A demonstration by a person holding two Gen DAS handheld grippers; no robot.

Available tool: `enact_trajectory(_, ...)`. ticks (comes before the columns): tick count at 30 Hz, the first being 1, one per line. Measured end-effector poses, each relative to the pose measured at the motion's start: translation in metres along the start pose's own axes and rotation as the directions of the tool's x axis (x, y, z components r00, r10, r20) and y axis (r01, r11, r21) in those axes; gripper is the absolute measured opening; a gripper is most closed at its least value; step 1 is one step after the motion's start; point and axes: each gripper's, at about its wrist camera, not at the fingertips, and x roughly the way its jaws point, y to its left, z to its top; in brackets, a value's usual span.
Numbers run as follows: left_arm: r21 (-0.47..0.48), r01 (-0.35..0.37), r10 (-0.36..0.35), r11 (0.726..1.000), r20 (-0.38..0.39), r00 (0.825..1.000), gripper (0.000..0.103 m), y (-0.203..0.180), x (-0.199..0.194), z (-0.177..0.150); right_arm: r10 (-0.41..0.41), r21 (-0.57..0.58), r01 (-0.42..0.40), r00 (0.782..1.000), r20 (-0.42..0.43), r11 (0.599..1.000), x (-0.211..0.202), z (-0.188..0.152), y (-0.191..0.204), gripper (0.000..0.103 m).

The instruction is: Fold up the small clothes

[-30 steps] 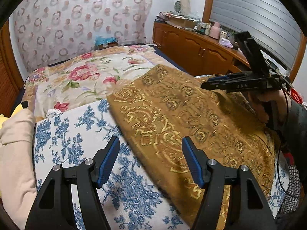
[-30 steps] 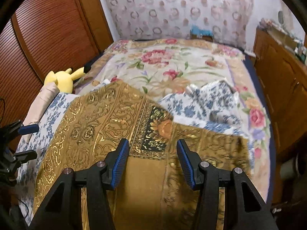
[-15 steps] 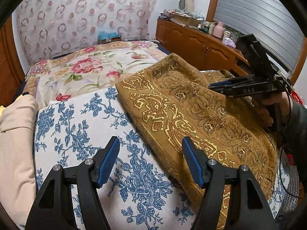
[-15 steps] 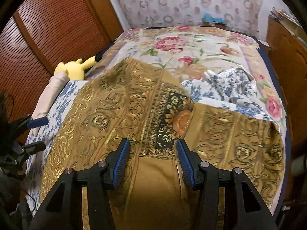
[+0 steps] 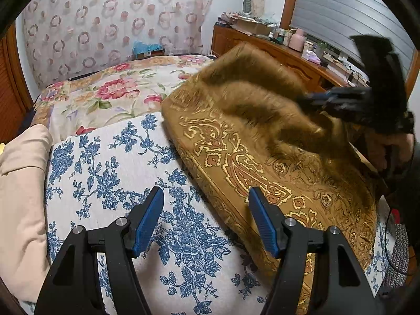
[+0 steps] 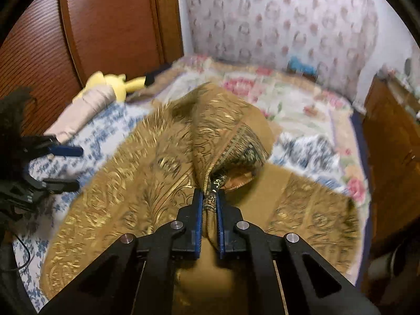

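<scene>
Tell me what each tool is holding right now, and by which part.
The right tool is shut on a bunched fold of the gold patterned cloth, along its dark patterned band. The left tool is open, holding nothing.

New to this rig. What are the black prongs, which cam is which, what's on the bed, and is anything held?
No robot arm here: a person holds a two-finger gripper in each hand, and each has a fisheye camera looking along its fingers. So the prongs at the bottom of each picture are that gripper's own fingers.

The left wrist view shows the left gripper open, hovering over a blue-flowered cloth and holding nothing. The right gripper shows at its right edge, blurred.

The right wrist view shows the right gripper shut on a pinch of the gold cloth, lifting a fold.

Also on the bed: a beige bundle and a yellow plush. A wooden cabinet stands beside the bed.
</scene>
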Motion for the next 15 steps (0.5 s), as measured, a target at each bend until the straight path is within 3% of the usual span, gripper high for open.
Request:
enact_trajectory(4,0.005,0.017,-0.017,1.000,0.014,1.000,0.068,-0.006,-0.005,-0.001,-0.051,0.029,0.049,0.997,0.061,0.998,-0.038,0.000,-0.009,0.009)
enact_trajectory(11,0.029,0.043,-0.044,0.999,0.018,0.999,0.068,-0.023,-0.010,-0.006,-0.192,0.140,0.192,0.981,-0.015,0.971,-0.055,-0.029,-0.057,0.010)
enact_trajectory(13,0.036,0.047,-0.048,0.998,0.015,0.999,0.068,-0.027,-0.009,-0.008,-0.185,0.177,0.191,0.981,-0.050,0.966,-0.048,-0.040,-0.067,0.019)
enact_trajectory(15,0.047,0.054,-0.054,0.997,0.014,0.998,0.068,-0.033,-0.011,-0.011,-0.217,0.185,0.227,0.973,-0.073,0.956,-0.045,-0.049,-0.070,0.036)
